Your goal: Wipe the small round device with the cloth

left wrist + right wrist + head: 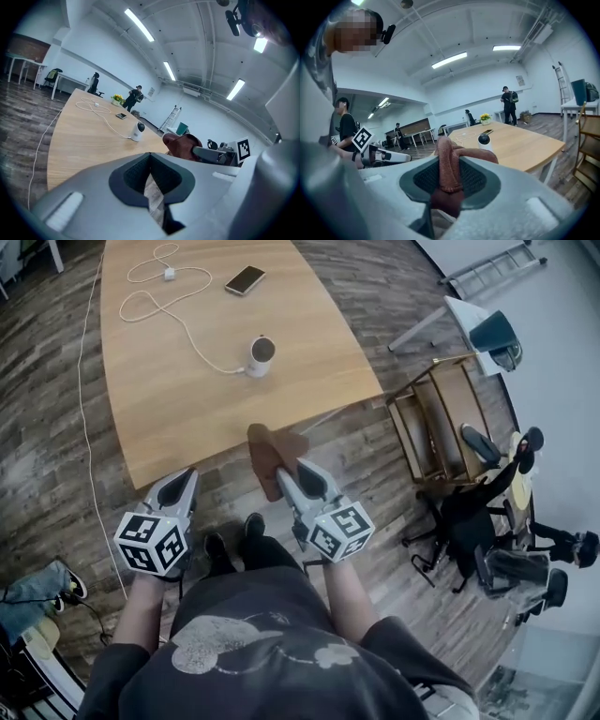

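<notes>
1. As we stand at the near end of the wooden table (187, 413), both grippers are held out in front, short of the tabletop and over the plank floor (56, 427).
2. R gripper (291, 474): jaws clamped on the brown cloth (267, 451). The right gripper view shows a fold of it pinched between the pads, w/ more bunched beyond the tips and a bit hanging below. From the head view the cloth's far end overlaps the table's near edge.
3. L gripper (181, 482): jaws together w/ nothing between them. The left gripper view shows only a sliver of floor behind the pads. It sits level w/ the R one, the two well apart.
4. Small round device (260, 354): white body, dark round face, upright on the table toward the right edge. It is well apart from both grippers, and the cloth isn't touching it.
5. White cable (178, 315) runs from the device's base in loops across the tabletop to a small white plug (170, 274) at the far end.
6. Phone (245, 279) lies flat near the plug, beyond the device.
7. Off the table's right side stands a wooden shelf unit (436, 427); a person in dark clothes (497, 512) is seated just past it.
</notes>
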Tool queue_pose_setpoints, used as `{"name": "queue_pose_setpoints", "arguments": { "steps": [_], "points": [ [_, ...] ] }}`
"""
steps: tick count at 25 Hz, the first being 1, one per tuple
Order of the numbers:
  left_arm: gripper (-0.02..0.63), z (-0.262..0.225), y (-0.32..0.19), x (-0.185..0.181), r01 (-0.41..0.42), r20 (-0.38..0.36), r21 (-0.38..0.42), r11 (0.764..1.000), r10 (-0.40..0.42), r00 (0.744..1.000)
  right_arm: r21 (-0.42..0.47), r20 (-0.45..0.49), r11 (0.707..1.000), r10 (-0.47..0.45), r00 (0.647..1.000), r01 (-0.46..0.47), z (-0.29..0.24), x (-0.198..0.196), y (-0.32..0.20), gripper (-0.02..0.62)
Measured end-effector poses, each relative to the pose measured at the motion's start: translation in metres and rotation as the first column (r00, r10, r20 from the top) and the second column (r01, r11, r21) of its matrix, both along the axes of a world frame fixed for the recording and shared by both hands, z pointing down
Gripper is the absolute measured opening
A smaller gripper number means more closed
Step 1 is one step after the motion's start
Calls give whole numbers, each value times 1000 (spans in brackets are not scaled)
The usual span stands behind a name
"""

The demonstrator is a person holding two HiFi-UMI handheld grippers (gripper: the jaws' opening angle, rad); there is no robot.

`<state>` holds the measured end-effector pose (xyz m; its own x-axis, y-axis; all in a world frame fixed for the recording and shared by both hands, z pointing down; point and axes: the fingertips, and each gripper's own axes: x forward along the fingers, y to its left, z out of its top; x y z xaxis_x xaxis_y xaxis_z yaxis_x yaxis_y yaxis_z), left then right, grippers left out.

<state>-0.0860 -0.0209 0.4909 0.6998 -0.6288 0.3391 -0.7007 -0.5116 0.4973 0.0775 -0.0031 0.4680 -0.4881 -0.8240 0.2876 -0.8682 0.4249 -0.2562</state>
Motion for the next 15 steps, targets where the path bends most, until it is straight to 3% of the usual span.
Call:
{"name": "queue_pose_setpoints", "arguments": {
  "steps": [9,15],
  "points": [
    [18,-7,25,29,-24,14,34,999,24,1000,32,77,999,-29,997,27,-11,5,24,94],
    [18,-22,77,60,-33,32,70,997,30,999,53,90,998,-47,995,43,-15,21,83,94]
  ]
}}
